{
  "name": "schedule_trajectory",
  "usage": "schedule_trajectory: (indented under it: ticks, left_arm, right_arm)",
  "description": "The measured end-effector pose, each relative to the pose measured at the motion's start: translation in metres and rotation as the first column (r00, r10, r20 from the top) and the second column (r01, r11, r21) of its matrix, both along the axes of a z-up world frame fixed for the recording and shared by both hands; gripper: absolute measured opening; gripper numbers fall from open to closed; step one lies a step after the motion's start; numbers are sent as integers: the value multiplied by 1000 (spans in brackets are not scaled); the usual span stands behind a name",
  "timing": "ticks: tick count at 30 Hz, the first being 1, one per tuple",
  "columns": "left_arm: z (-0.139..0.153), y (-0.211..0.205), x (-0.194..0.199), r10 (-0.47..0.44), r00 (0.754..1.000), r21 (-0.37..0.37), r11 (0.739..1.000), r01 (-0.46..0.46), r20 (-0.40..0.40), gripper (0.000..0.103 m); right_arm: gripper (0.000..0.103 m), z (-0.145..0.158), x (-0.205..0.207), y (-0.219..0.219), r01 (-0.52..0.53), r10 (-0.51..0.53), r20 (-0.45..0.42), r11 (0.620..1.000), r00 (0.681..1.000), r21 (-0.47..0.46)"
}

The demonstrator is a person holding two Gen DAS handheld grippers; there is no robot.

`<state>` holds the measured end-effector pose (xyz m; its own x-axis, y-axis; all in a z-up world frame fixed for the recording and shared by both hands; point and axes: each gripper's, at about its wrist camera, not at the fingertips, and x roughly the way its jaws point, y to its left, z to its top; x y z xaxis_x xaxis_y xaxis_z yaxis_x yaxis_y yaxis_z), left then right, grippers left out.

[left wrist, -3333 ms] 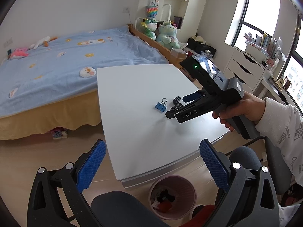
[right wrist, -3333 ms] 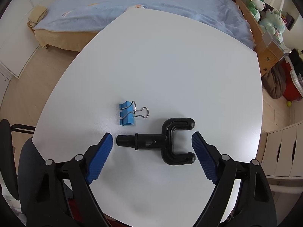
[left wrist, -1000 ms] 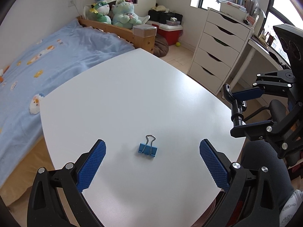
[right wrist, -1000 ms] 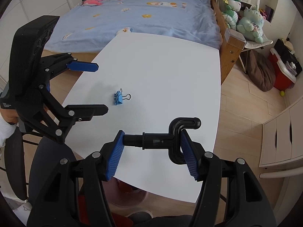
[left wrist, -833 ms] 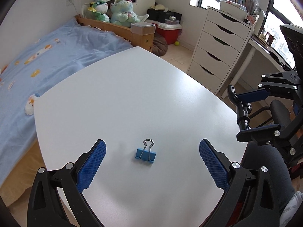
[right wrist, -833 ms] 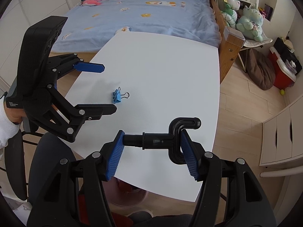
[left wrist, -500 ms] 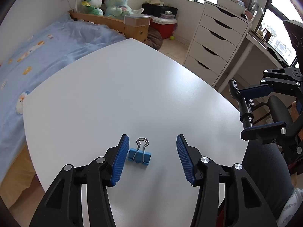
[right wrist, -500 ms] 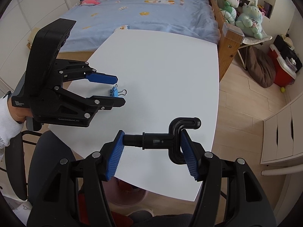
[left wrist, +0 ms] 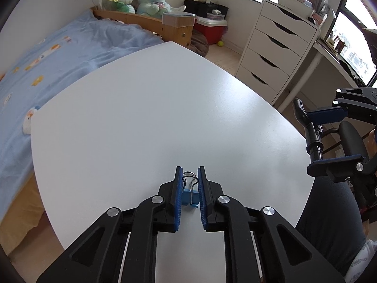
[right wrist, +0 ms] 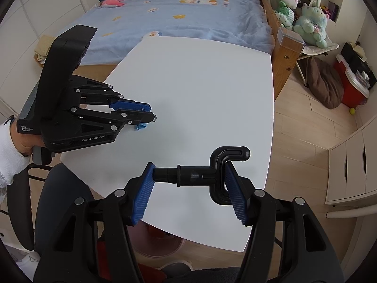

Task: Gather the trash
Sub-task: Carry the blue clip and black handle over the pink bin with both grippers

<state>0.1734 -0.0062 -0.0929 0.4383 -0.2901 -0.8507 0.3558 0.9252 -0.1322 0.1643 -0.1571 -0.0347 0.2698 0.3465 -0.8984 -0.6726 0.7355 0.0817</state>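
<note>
The table (left wrist: 150,108) is showing a smooth, matt white top; the binder clip (left wrist: 190,197) is looking like blue-painted metal (bright wire handles); the black fork part (right wrist: 212,174) is looking plastic, faintly glossy.

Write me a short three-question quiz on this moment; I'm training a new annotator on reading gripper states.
1. True or false: the left gripper has its fingers closed on the blue binder clip.
2. What does the right gripper hold? A) a plush toy B) the black forked plastic part C) nothing
3. Fill in: the pink bin sits under the near edge of the white ____.

Key: 1 true; 2 B; 3 table.
</note>
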Motion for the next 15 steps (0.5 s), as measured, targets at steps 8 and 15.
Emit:
schedule_trajectory:
  ticks: [8,15]
  left_arm:
    - [17,7,-21,56,998,-4,998,-56,14,13]
    - [39,4,-54,94,995,-23,995,-94,35,13]
  right_arm:
    - [59,7,-9,0,-3,2,15,1000,1000,29]
    - [59,20,-25,-6,-14,11,41,998,999,63]
